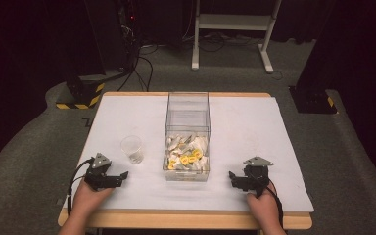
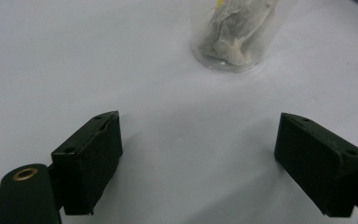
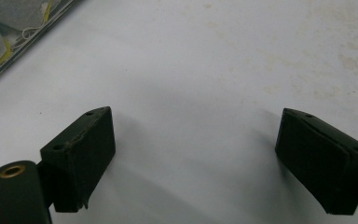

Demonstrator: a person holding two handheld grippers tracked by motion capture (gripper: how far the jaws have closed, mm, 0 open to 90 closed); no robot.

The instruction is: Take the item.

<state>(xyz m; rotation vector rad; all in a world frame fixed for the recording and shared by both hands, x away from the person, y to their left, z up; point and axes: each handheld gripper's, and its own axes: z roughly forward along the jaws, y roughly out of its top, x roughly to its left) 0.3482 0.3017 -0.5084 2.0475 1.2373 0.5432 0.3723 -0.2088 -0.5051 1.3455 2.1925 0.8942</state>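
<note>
Black tongs [image 1: 124,176], white table [image 1: 254,132], clear cup [image 1: 132,148].

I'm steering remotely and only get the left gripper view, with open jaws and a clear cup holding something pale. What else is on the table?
Observer: A clear box stands right of the cup, with tea bags heaped in its near end.
Operator: Where's the other gripper?
Observer: The right gripper rests on the white table, near the box's right side.
Operator: Is it carrying anything?
Observer: No. The right gripper view shows its jaws wide apart with bare table between them.
</note>
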